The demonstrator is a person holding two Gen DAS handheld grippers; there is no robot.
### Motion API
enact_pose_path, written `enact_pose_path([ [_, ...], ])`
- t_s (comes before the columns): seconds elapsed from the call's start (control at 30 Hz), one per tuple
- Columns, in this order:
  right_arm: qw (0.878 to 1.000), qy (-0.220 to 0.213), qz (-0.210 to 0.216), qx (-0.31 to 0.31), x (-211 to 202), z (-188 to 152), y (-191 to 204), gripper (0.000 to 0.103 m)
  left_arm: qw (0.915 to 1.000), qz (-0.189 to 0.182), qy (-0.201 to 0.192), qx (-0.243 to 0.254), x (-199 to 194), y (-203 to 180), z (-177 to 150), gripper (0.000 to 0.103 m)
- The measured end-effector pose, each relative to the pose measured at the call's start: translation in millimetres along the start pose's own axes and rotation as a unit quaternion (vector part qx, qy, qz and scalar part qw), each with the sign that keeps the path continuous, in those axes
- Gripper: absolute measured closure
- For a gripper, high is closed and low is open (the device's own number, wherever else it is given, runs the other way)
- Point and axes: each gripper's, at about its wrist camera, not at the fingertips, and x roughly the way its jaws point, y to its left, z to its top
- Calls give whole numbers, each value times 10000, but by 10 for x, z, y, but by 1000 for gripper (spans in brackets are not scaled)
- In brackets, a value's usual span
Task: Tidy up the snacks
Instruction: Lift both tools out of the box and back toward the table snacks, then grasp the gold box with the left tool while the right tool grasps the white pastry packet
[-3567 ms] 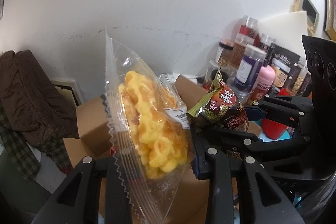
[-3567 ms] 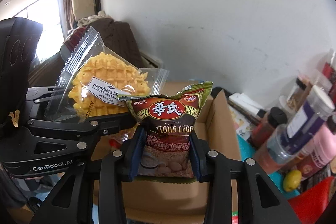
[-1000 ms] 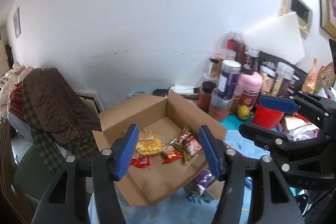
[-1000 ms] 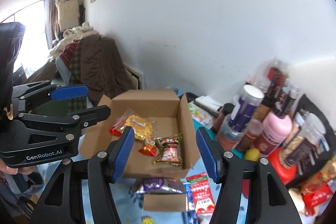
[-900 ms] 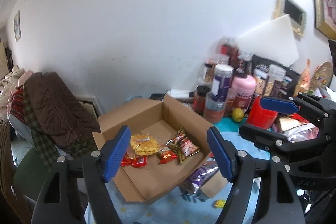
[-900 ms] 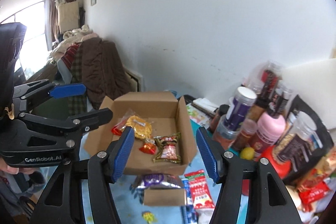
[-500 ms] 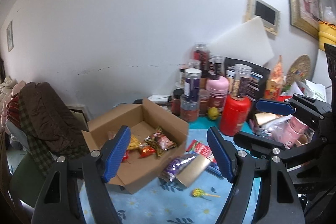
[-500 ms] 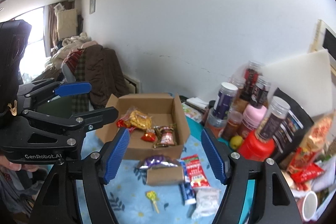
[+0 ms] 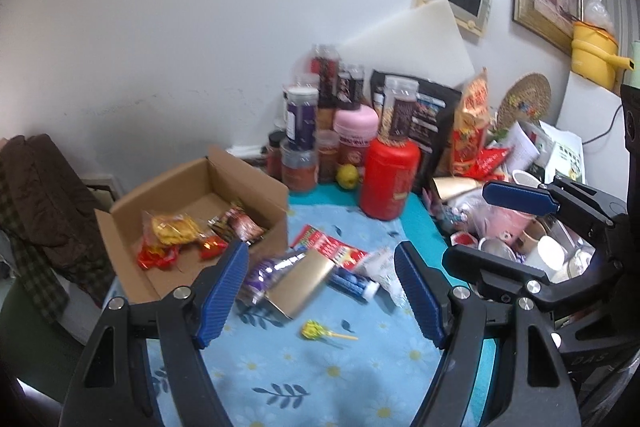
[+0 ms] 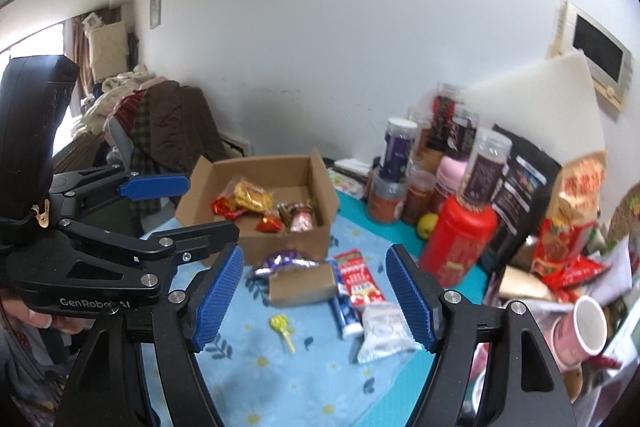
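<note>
Both claws are held released above the surface point(image 9: 320, 379): left claw point(image 9: 322, 291), right claw point(image 10: 316, 293). Packets are seen in the cardboard box point(image 10: 280, 251) mid-frame; loose snacks point(image 10: 358, 281) are spread below it.

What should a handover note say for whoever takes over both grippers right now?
Left gripper: jaws open, empty, above the tablecloth.
Right gripper: jaws open, empty, alongside it.
Done: cardboard box holds the waffle pack, cereal pouch and small red packets.
Left: still loose on the cloth are the purple packet, red packet, blue tube, white packet and yellow lollipop.
</note>
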Motion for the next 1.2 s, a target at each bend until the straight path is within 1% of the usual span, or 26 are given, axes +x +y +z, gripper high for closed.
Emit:
enact_pose_path([
  [0.3, 9988, 319, 32, 376, 178, -341, -165, 29, 9987, -254, 430, -83, 359, -61, -261, 28],
  [0.43, 9977, 464, 19, 485, 304, -484, -220, 29, 9977, -227, 621, -150, 539, -49, -376, 28],
  [0.63, 9958, 688, 41, 608, 528, -695, -311, 29, 9934, -141, 1032, -478, 860, 74, -597, 28],
  [0.77, 9947, 811, -35, 634, 672, -810, -380, 28, 9917, -23, 1156, -564, 1004, 143, -710, 28],
  [0.93, 9919, 1005, -113, 772, 871, -920, -508, 28, 9906, 66, 1225, -600, 1174, 232, -773, 28],
  [1.2, 9878, 1245, -200, 917, 1169, -951, -685, 28, 9903, 91, 1289, -506, 1481, 312, -688, 28],
])
